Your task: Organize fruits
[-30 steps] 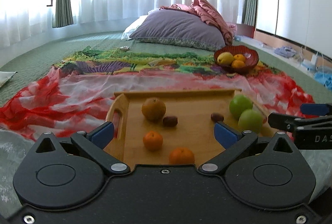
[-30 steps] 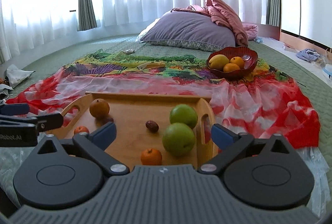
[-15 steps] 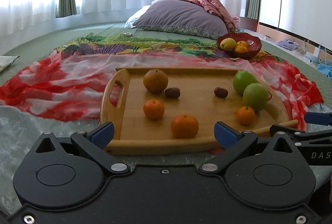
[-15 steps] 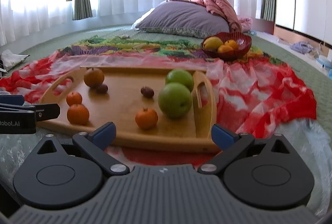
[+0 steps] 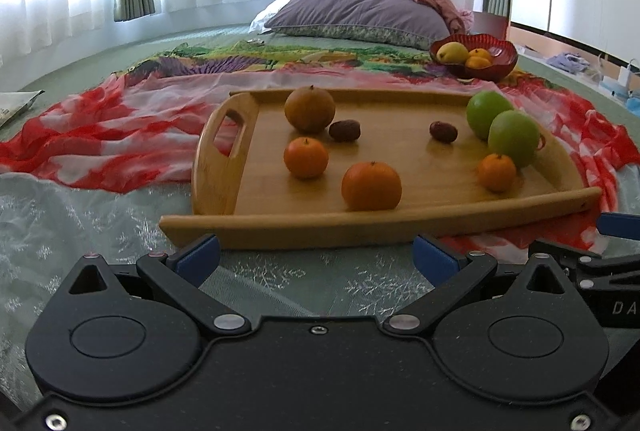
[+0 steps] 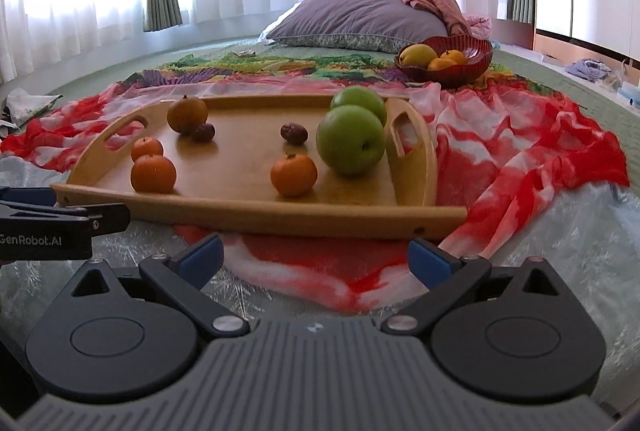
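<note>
A: Where does the fruit sit?

B: Most of it lies on the wooden tray point(image 5: 224, 159), which rests on the red and white cloth point(image 5: 100, 135) over the bed. Two green apples point(image 6: 350, 141) stand at its right end, touching each other, beside the right handle. A small mandarin point(image 6: 293, 175) sits just in front of them

A: And on the left?

B: A brownish round fruit point(image 5: 309, 109) with a dark date point(image 5: 345, 130) touching it, then two more mandarins point(image 5: 371, 186) nearer the front rim. A second date point(image 5: 443, 131) lies alone mid-tray

A: Anything off the tray?

B: The red bowl point(image 6: 472, 65) stands well behind, near the purple pillow point(image 5: 360, 11), with a yellow fruit and oranges in it

A: The grippers?

B: The left gripper point(image 5: 316, 257) has its jaws spread wide and empty, short of the tray's front rim. The right gripper point(image 6: 316, 259) is likewise wide apart, holding nothing, low over the cloth
</note>
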